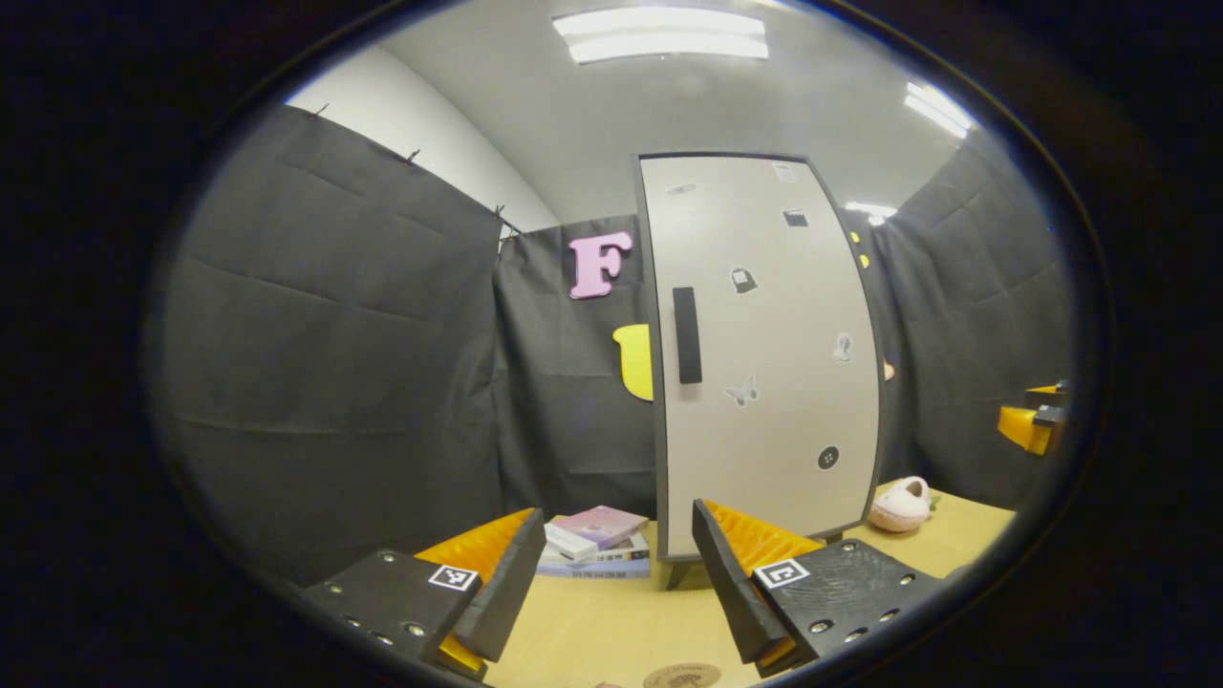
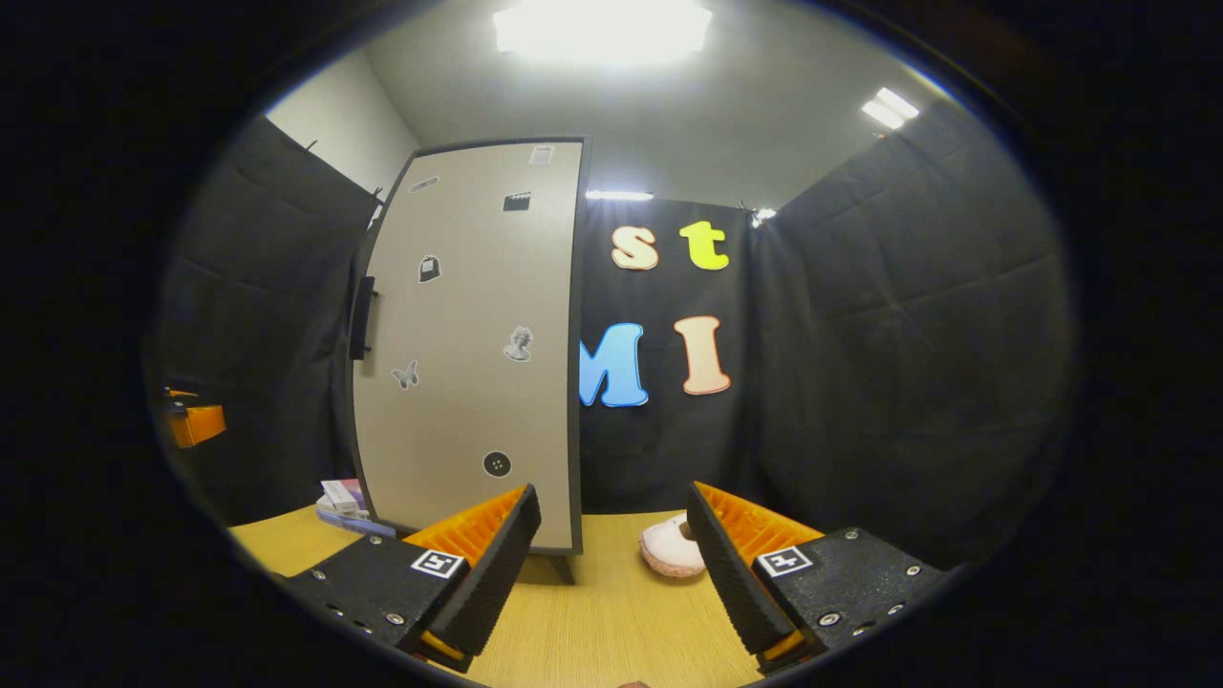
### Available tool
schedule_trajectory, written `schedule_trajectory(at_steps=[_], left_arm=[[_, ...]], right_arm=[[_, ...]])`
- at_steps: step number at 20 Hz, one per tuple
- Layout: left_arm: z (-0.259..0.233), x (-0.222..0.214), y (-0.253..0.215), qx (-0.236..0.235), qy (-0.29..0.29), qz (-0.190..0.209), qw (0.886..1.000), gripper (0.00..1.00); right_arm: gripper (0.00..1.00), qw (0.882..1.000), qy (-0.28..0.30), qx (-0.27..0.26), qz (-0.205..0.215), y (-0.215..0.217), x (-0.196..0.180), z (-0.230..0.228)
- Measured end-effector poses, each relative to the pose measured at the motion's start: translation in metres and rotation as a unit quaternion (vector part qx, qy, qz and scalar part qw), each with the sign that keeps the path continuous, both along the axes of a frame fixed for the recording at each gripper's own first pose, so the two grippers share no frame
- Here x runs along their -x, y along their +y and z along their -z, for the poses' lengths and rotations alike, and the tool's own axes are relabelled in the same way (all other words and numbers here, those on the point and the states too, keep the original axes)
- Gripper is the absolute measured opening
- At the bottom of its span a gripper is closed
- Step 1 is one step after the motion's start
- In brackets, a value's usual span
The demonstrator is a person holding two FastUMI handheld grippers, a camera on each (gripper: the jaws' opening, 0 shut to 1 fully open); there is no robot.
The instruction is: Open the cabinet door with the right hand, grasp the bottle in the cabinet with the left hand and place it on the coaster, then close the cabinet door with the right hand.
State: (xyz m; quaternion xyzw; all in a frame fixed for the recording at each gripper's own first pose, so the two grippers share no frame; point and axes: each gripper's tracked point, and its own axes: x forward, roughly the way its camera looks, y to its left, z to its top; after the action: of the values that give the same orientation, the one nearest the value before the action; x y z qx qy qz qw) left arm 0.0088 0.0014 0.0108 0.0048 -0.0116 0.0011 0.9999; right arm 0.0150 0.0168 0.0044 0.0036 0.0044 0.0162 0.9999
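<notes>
Left gripper view: upright cabinet door (image 1: 764, 354), vertical handle (image 1: 686, 334).

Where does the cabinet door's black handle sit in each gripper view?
Left gripper view: handle just right of centre, near the cabinet door's left edge.
Right gripper view: handle left of centre, seen edge-on at the door's left edge.
Shared landmark: the pink plush slipper on the table, right of the cabinet.
</notes>
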Motion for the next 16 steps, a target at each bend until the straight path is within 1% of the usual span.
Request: schedule_trajectory(at_steps=[5,6,7,8,12,16], left_arm=[[-0.011,0.009,0.014,0.002,-0.010,-0.017,1.000,0.89],[-0.013,0.011,0.018,0.000,-0.010,-0.022,1.000,0.92],[-0.012,0.015,0.023,-0.001,-0.011,-0.028,1.000,0.92],[-0.013,0.018,0.029,-0.002,-0.011,-0.034,0.999,0.89],[-0.011,0.036,0.055,-0.008,-0.007,-0.063,0.998,0.88],[-0.005,0.056,0.087,-0.009,0.002,-0.097,0.995,0.88]], right_arm=[[0.95,1.000,-0.003,-0.009,-0.027,0.025,-0.012,-0.012],[0.95,0.999,-0.004,-0.012,-0.033,0.030,-0.015,-0.016],[0.95,0.999,-0.006,-0.017,-0.040,0.037,-0.018,-0.020],[0.95,0.999,-0.008,-0.022,-0.047,0.046,-0.021,-0.022],[0.95,0.996,-0.018,-0.035,-0.078,0.076,-0.036,-0.040],[0.95,0.994,-0.020,-0.041,-0.097,0.109,-0.057,-0.058]])
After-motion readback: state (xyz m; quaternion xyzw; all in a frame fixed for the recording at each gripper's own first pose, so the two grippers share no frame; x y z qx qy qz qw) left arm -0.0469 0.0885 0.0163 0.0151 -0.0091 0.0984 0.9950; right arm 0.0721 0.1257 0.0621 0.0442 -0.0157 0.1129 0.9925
